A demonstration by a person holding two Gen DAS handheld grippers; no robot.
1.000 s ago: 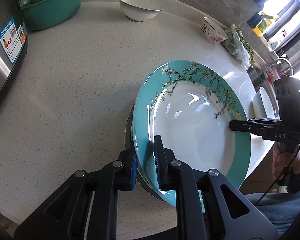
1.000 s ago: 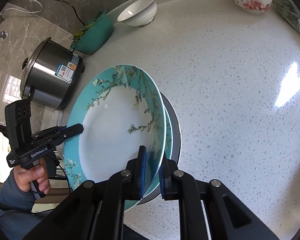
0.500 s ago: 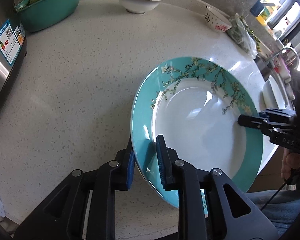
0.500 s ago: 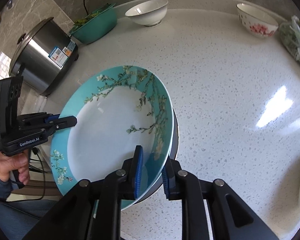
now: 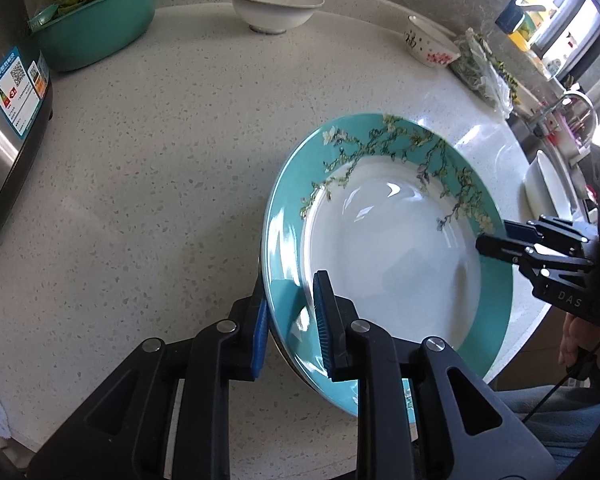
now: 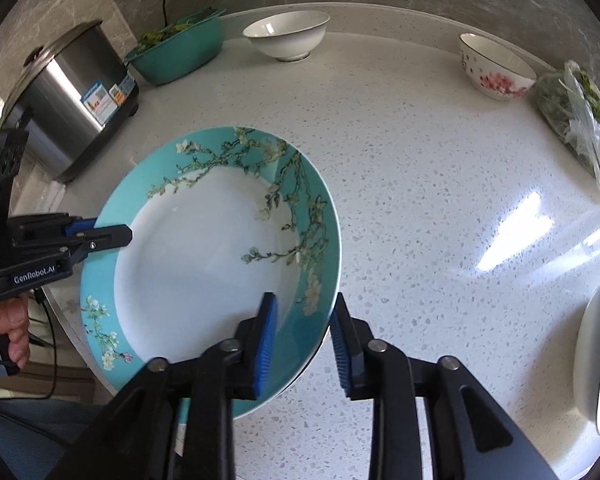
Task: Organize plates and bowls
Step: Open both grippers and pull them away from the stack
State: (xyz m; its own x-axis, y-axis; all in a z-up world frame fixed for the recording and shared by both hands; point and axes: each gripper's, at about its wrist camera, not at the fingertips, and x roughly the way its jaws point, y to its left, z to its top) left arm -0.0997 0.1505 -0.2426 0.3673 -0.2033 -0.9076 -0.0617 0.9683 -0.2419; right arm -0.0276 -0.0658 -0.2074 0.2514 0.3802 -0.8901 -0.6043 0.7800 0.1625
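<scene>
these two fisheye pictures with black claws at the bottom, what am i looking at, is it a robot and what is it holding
No robot: a person holds a hand-operated gripper in each hand, and each gripper has a wide-angle camera looking along its two fingers. One picture is from the left gripper, the other from the right gripper; each also shows the other one across the plate.

Between both sits a teal plate with blossom branches, lying on the speckled white counter, with a dark rim of something just showing under it. The left gripper's pads stand astride the rim with a gap on the inner side. The right gripper's jaws are opening, its pads off the rim, so the plate is being let go.

Further back: a white bowl, a pink-flowered bowl, a teal basin of greens, a steel cooker and bagged greens.
</scene>
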